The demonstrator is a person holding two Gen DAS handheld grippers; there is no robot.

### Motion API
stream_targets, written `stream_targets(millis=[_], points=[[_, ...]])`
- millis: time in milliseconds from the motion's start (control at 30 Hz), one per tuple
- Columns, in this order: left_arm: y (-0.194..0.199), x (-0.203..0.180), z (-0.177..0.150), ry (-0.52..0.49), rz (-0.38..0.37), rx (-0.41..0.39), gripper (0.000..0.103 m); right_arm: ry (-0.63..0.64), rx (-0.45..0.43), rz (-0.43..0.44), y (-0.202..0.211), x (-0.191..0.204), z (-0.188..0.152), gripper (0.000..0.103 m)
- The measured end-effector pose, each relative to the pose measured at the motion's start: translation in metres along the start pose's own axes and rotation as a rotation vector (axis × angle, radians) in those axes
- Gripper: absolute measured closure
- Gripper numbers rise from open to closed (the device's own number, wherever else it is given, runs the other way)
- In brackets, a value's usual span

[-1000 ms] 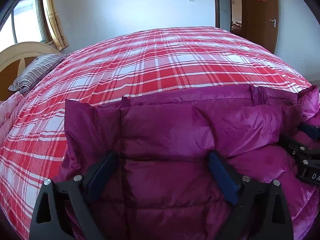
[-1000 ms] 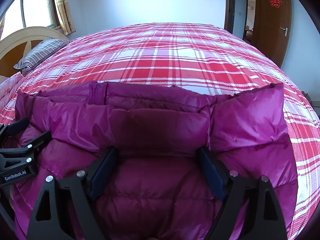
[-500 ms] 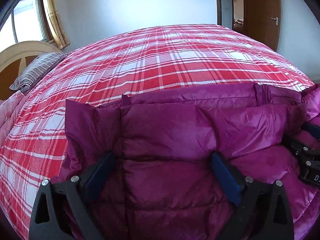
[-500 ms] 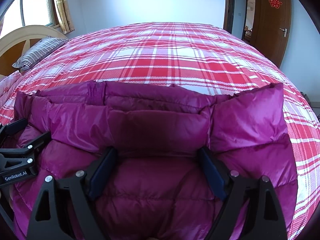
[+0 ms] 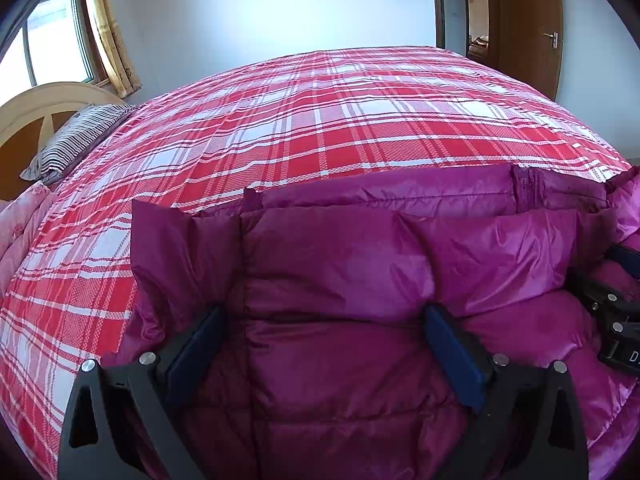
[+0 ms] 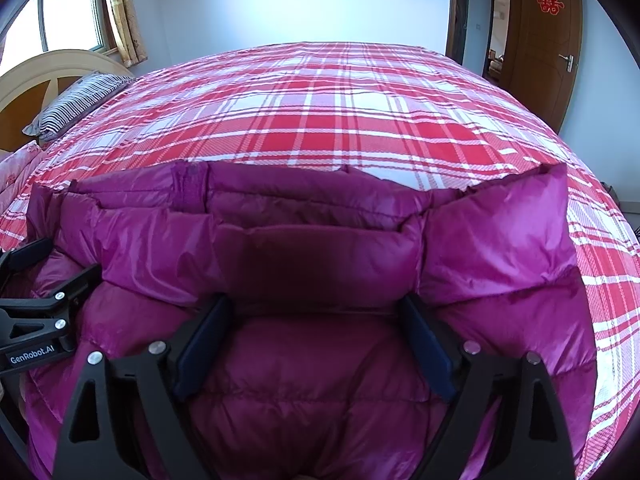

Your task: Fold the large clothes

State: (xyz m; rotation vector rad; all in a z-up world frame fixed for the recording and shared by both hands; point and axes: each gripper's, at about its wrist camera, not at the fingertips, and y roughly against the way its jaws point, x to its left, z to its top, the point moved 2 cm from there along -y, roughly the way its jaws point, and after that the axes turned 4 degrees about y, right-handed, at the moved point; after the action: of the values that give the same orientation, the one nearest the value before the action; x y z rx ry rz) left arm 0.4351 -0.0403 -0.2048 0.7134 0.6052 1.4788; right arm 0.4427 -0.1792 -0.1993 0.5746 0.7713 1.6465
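Note:
A magenta quilted down jacket (image 5: 340, 272) lies folded on the near part of a bed with a red and white plaid cover (image 5: 320, 128). It also shows in the right wrist view (image 6: 320, 264). My left gripper (image 5: 324, 320) is open, its jaws wide apart and resting over the jacket's left part. My right gripper (image 6: 316, 312) is open too, over the jacket's right part. Each gripper shows at the edge of the other's view: the right one (image 5: 612, 308), the left one (image 6: 36, 312).
A striped pillow (image 5: 76, 140) and a wooden headboard (image 5: 32, 108) are at the far left, with a window above. A brown door (image 6: 544, 40) stands at the far right. Plaid cover stretches beyond the jacket.
Both grippers have stayed open over the jacket. The views have shifted only slightly; the jacket lies as before.

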Motion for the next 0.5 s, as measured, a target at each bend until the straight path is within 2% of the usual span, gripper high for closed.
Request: stream_targets(millis=[100, 200, 300, 400, 433, 500], points=[[0.005, 0.002, 0.002, 0.003, 0.009, 0.009, 0.002, -0.004, -0.002, 0.003, 0.0, 0.0, 0.0, 0.013], [0.023, 0.007, 0.001, 0.025, 0.03, -0.019, 0.002, -0.004, 0.001, 0.001, -0.002, 0.0, 0.0, 0.012], [0.048, 0.006, 0.001, 0.054, -0.014, -0.075, 0.002, -0.009, 0.0, 0.006, -0.002, -0.001, 0.0, 0.012], [0.052, -0.02, 0.001, -0.047, -0.006, -0.098, 0.002, -0.01, -0.002, 0.003, -0.002, 0.0, -0.001, 0.012], [0.042, -0.032, -0.001, -0.099, 0.016, -0.073, 0.002, -0.009, -0.002, 0.002, -0.002, 0.0, -0.001, 0.012], [0.023, -0.039, -0.006, -0.13, 0.033, -0.028, 0.002, -0.01, -0.004, 0.004, 0.0, 0.0, -0.001, 0.012]])
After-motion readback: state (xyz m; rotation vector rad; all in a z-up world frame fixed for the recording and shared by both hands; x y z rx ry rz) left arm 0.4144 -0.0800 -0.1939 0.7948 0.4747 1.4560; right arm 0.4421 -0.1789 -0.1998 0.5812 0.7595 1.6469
